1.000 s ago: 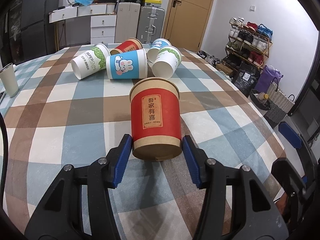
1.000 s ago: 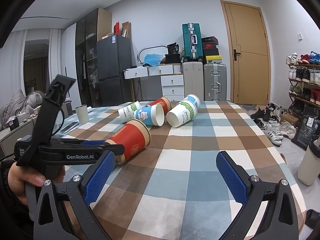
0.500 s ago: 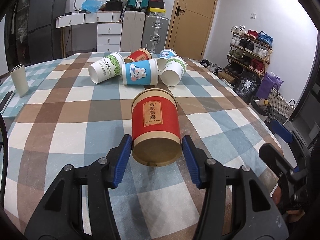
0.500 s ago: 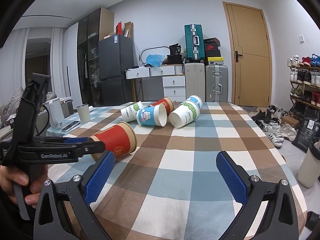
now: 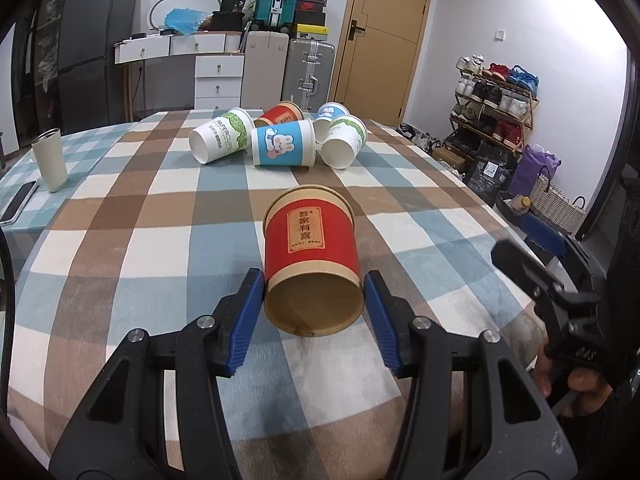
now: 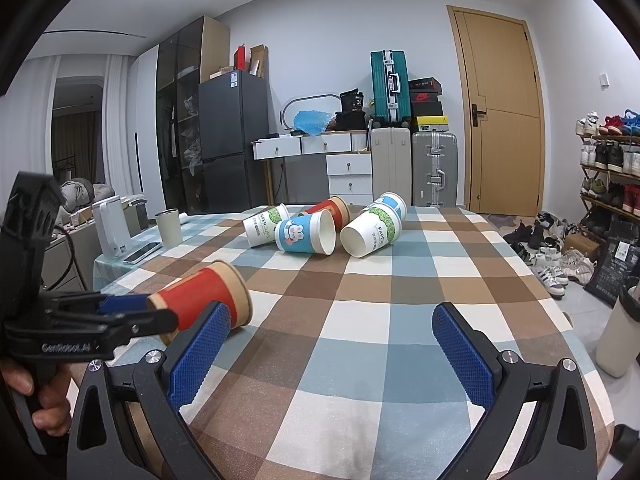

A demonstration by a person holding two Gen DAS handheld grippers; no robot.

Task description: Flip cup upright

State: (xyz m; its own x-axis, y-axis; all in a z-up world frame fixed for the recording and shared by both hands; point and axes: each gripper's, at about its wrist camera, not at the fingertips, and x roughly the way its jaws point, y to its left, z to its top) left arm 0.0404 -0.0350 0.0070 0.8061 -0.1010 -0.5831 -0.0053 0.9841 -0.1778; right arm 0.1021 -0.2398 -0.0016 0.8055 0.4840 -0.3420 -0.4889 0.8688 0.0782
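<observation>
My left gripper (image 5: 314, 312) is shut on the base end of a red and tan paper cup (image 5: 310, 240). The cup is lifted off the checked tablecloth and lies roughly level, mouth pointing away from me. The same cup (image 6: 204, 300) shows in the right wrist view at the left, held by the left gripper (image 6: 136, 314). My right gripper (image 6: 332, 356) is open and empty above the near part of the table. It also shows at the right edge of the left wrist view (image 5: 544, 256).
Several paper cups lie on their sides at the far middle of the table: a blue rabbit cup (image 5: 284, 148), white and green cups (image 5: 220, 140) (image 5: 344, 146), and another red cup (image 5: 280, 114). A grey tumbler (image 5: 50, 162) and a phone (image 5: 16, 206) are at the left edge.
My left gripper has raised the red cup off the table and drawn it back, tilting it so its base faces the camera more. The right gripper has barely moved.
</observation>
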